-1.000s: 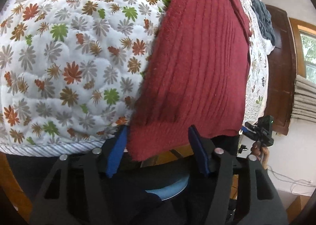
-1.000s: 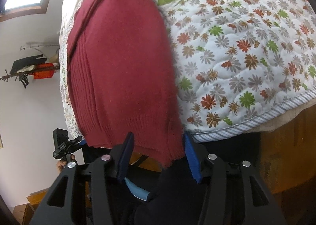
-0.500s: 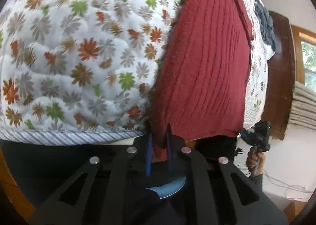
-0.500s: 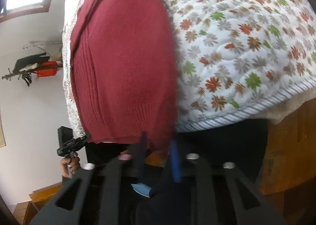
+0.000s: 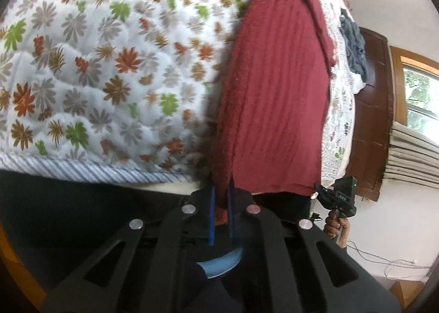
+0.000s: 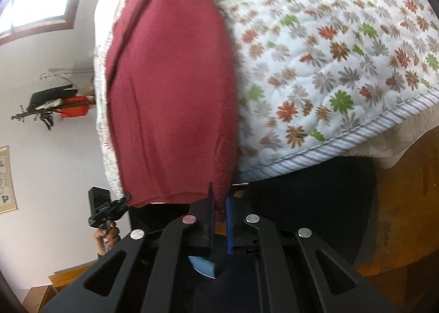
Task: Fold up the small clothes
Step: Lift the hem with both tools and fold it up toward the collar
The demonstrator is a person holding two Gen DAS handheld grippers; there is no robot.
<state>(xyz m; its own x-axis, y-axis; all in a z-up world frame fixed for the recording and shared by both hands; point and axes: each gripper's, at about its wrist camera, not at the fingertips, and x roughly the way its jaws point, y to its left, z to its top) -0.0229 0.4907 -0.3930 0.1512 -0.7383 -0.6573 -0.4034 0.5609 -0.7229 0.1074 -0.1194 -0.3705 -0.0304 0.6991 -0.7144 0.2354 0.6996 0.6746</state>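
A dark red knitted garment [image 5: 274, 98] is laid lengthwise on a flowered quilt [image 5: 90, 71], with its near hem reaching the quilt's striped near edge. A second ago both pairs of blue-padded fingers stood wide apart on either side of the hem's two corners; by now they have been brought together. The near left corner is pinched by the left gripper [image 5: 221, 197], and the near right corner is pinched by the right gripper [image 6: 219, 203], the fabric being seen between the narrow blue pads in each wrist view. The hem between the two corners has been raised slightly off the quilt, and a dark shadow is thrown beneath the garment's side. The other gripper and the hand [image 5: 336, 226] holding it are seen at the far corner in each view. With both corners secured, the lengthwise fold is judged ready to be started by carrying the hem toward the far end.
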